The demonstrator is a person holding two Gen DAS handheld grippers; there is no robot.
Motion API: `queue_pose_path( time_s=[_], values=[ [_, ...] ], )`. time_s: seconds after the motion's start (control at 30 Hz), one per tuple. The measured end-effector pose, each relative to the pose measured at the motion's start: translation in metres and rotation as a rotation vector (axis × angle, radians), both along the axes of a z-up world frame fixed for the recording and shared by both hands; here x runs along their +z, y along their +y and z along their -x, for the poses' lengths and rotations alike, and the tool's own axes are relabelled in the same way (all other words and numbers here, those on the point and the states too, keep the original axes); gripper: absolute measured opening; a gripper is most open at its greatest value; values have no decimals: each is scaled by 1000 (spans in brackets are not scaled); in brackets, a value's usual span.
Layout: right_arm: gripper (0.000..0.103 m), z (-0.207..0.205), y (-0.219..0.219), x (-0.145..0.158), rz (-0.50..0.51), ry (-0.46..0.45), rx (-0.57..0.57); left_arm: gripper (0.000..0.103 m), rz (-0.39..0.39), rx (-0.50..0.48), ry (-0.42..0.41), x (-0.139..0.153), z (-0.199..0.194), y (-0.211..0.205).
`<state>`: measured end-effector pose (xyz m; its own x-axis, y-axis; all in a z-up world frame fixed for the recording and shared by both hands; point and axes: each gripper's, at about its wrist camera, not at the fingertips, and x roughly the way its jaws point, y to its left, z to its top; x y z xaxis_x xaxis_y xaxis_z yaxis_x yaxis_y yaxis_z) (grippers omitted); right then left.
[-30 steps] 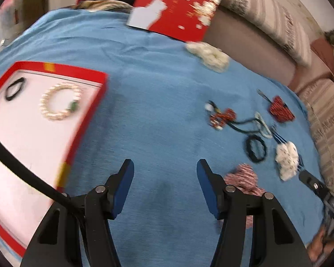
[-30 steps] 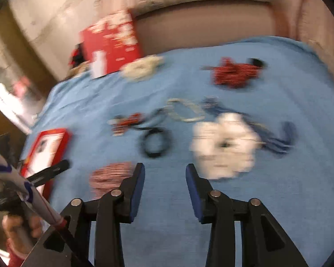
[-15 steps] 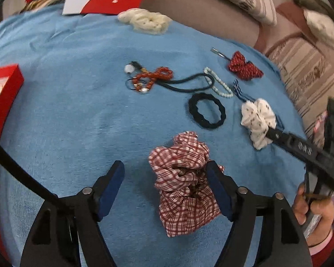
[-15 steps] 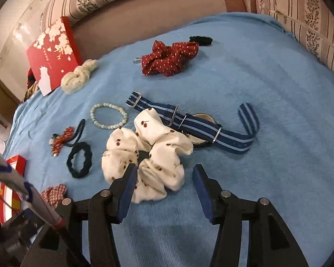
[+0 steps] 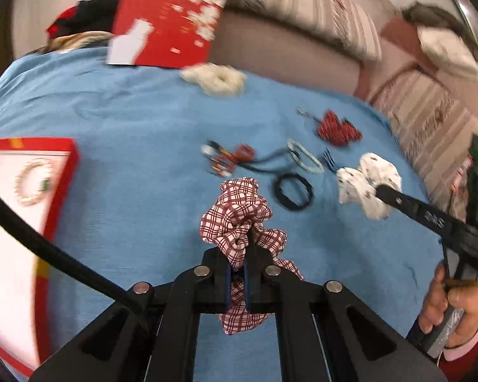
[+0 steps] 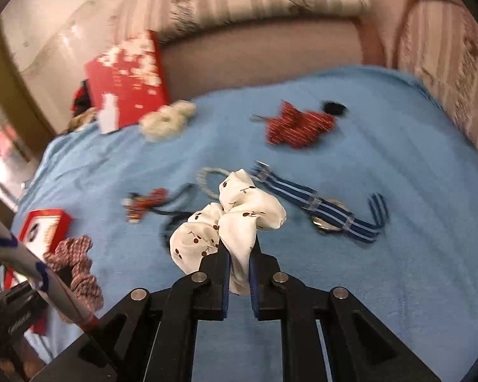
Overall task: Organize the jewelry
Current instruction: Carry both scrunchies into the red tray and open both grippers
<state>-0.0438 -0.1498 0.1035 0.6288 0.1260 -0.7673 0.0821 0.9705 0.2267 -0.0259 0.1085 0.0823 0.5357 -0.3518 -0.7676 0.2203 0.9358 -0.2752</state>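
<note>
My left gripper [image 5: 239, 250] is shut on a red-and-white plaid scrunchie [image 5: 239, 207], which bunches up above the fingertips over the blue cloth [image 5: 127, 121]. The jaws of my right gripper [image 6: 239, 250] are closing, and their pads press on a white cherry-print scrunchie [image 6: 235, 216] between them. That white scrunchie [image 5: 366, 175] also shows at the right of the left wrist view. At the left stands the red-rimmed tray [image 5: 65, 187] holding a pearl bracelet [image 5: 32, 181].
On the cloth lie a cream scrunchie [image 5: 216, 78], a red dotted bow clip [image 6: 296, 127], a bead bracelet [image 5: 304, 159], a black hair tie [image 5: 293, 191], a red beaded cord [image 5: 229, 159] and a blue striped watch [image 6: 328, 210]. A red box lid [image 5: 165, 22] leans against the sofa.
Both grippers stood open around their scrunchies half a second ago. Now each has shut on its scrunchie and lifted it slightly off the cloth.
</note>
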Motion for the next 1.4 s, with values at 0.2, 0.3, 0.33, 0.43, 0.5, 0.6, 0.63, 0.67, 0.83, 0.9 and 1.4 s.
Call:
queue_pose_path(
  time_s=[0.2,0.3,0.33,0.43,0.5,0.6,0.63,0.67,0.83,0.9,1.4],
  values=[
    [11,-5,71,20,-37,-22,157,5,47,191,-34,16,-4,90],
    [11,-12,118,23,-51,-18,249,5,45,311,-46,19,-8,144],
    [11,-15,134,23,-59,-14,277,5,47,334,-43,19,-10,157],
    [11,-23,184,22,-84,-4,365,5,30,466,-6,11,-14,211],
    [11,-28,220,22,-102,-1,426,5,41,529,23,5,-16,238],
    [11,-34,273,18,-120,10,512,5,73,612,72,-7,-24,277],
    [11,-37,291,13,-131,24,540,5,81,632,83,-12,-27,287],
    [11,-39,305,9,-135,38,560,5,86,655,95,-18,-31,297],
    [11,-49,358,-26,-111,107,629,6,106,740,133,-37,-39,335],
    [11,-54,371,-43,-105,144,643,6,97,779,135,-39,-37,345],
    [21,-113,428,-61,-22,150,596,21,14,886,84,-18,-17,357]
  ],
)
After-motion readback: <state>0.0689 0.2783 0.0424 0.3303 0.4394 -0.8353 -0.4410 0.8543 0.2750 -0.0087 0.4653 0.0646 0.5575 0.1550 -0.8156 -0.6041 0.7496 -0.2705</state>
